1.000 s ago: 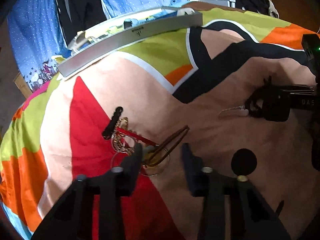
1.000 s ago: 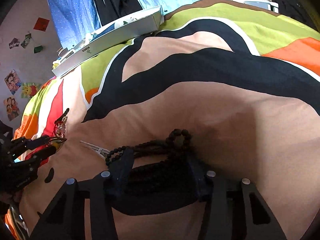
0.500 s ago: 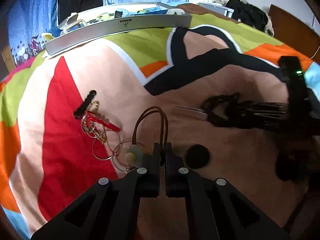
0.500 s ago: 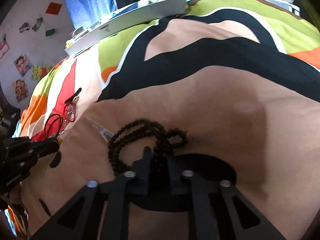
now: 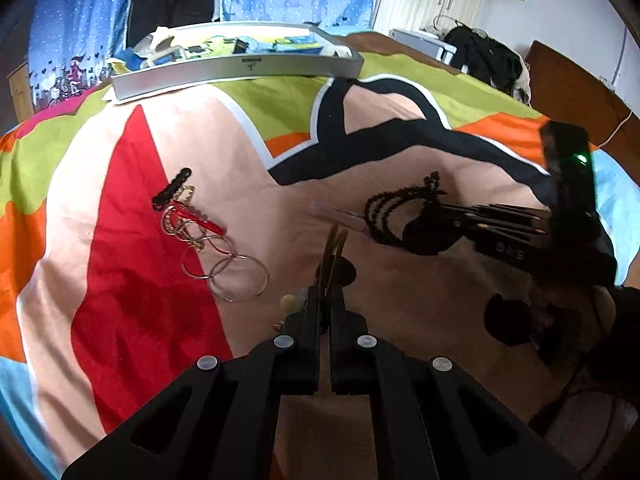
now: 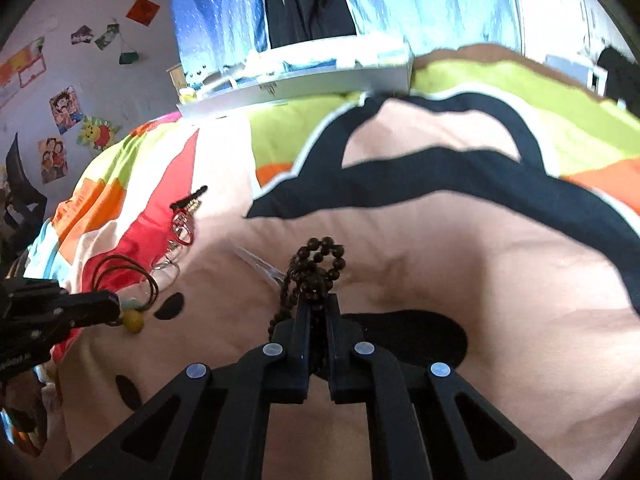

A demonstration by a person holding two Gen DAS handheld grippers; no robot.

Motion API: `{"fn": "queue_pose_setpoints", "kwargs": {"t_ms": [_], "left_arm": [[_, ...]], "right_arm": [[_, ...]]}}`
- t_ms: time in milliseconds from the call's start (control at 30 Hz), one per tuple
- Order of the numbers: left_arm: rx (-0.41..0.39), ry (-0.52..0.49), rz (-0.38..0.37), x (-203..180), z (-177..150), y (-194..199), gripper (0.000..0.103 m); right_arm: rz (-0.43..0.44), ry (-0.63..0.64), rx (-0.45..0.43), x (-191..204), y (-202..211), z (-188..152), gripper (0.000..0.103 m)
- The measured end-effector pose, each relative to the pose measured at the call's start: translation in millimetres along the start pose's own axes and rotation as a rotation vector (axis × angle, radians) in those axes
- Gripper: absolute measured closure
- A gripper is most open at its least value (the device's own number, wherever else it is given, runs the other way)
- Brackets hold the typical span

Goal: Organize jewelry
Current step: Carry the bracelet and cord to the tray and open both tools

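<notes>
My left gripper (image 5: 325, 300) is shut on a brown cord necklace (image 5: 334, 248) with a pale bead (image 5: 286, 301), lifted off the bedspread; the right wrist view shows that necklace (image 6: 132, 276) hanging in loops. My right gripper (image 6: 318, 308) is shut on a dark bead necklace (image 6: 318, 264), seen from the left as black loops (image 5: 394, 210). A pile of thin metal hoops (image 5: 224, 260), a red piece (image 5: 196, 216) and a black clip (image 5: 172, 188) lies on the red patch. A clear hair clip (image 5: 340, 214) lies between the grippers.
A grey tray (image 5: 240, 70) holding several small items stands at the far edge of the colourful bedspread (image 5: 120, 160). A person's hand (image 5: 576, 320) holds the right gripper. Dark clothes (image 5: 488, 56) lie at the back right. Posters (image 6: 64, 108) hang on the left wall.
Both grippers have shut, the left on the brown cord necklace, the right on the dark beads. Both have since lifted their necklaces off the bedspread and tilted toward the tray.
</notes>
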State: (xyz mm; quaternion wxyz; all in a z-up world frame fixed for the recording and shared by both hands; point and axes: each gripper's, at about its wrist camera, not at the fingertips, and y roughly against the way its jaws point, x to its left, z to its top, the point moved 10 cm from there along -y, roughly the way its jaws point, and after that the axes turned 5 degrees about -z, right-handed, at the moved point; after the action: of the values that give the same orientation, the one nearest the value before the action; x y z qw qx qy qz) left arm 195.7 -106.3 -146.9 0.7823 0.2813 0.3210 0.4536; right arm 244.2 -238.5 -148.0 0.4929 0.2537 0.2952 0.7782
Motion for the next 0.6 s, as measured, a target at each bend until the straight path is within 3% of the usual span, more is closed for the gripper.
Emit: {"fn": "queue_pose_setpoints", "kwargs": {"t_ms": [167,333,600], "left_arm": [[-0.047,-0.014,-0.019,-3,9,13,0.101],[-0.038,-0.061,-0.044,-6,27,19,0.101],[-0.072,-0.106,-0.02,8,90,47,0.101]], "right_arm": [[-0.026,0.014,-0.081,10,20,10,0.097],[-0.044,0.001,-0.162,18,42,25,0.097],[-0.023,-0.04,-0.29,27,78,83,0.097]]}}
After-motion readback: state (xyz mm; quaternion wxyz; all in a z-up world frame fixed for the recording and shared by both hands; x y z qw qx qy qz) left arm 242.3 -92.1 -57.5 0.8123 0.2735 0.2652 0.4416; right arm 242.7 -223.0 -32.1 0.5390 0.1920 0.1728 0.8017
